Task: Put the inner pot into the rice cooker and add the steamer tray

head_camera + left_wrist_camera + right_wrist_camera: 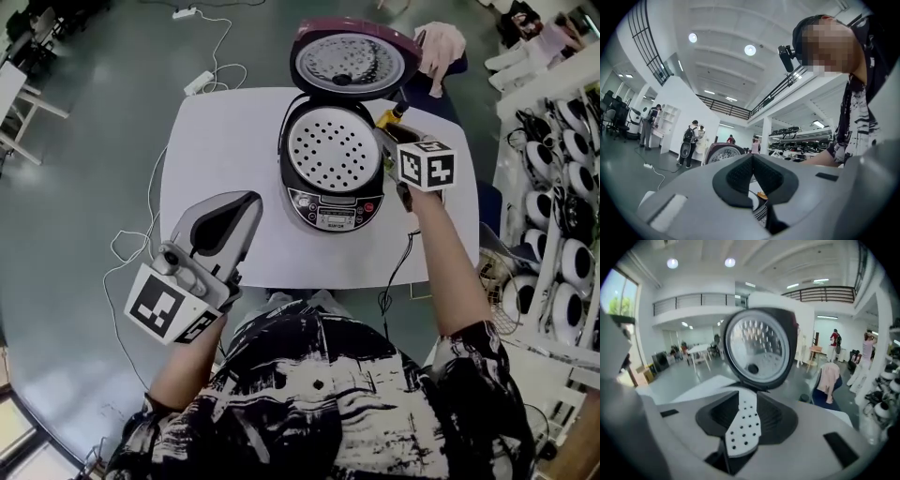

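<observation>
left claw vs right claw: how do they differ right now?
The left claw is shut; the right claw stands slightly apart, steamer tray visible through the gap. The left claw hangs over the table's near-left corner; the right claw is beside the rice cooker's right rim. Shared: neither holds anything.

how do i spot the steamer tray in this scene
Find the white table, then the open rice cooker on it. The steamer tray is the pale round disc lying flat in the cooker's body, dotted with rows of holes, unlike the shiny lid standing up behind it.
</observation>
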Motion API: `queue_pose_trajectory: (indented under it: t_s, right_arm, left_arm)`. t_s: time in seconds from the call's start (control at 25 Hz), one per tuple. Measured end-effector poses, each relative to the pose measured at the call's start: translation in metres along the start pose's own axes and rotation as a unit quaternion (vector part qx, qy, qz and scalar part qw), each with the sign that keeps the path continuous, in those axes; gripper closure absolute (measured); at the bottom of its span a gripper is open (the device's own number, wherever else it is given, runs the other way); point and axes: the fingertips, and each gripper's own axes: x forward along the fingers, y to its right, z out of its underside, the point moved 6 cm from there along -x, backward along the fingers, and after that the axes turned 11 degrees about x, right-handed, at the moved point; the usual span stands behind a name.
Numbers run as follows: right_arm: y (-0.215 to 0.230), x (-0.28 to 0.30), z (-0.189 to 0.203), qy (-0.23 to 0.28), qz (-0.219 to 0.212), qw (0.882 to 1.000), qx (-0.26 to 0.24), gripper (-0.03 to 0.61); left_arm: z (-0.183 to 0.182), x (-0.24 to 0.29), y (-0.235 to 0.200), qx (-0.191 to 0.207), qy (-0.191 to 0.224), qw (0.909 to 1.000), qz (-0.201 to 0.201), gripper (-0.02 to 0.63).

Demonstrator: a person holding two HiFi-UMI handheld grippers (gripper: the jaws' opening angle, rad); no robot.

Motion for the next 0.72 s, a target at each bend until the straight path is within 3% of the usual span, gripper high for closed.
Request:
queue_pose_trajectory:
  t_s: [0.08,0.16,0.28,0.44,0.72]
  right_arm:
    - [-0.022,-0.053,-0.023,0.098,-0.076,0.992,0.023,0.468]
    - [-0.046,-0.114,-0.040,0.191,-0.145,0.970,0.034,0.501]
    - [-0.079,-0.191,-0.045,0.270,-0.193,0.943,0.016,0.563]
    - [-0.092,-0.236,-0.028,0.305,-0.184,0.934,-0.009,0.577]
    - [-0.082,-0.246,-0.010,0.310,-0.185,0.932,-0.022,0.581]
  left_arm:
    - [-0.001,0.013,0.004,0.005,-0.003,1.0000,0.006,0.609]
    - [-0.005,0.029,0.008,0.014,-0.004,0.9998,0.014,0.609]
    - [-0.010,0.050,0.017,0.024,-0.001,0.9993,0.029,0.609]
    - [-0.014,0.075,0.039,0.030,-0.005,0.9983,0.050,0.609]
    - [-0.014,0.102,0.073,0.041,-0.020,0.9974,0.057,0.609]
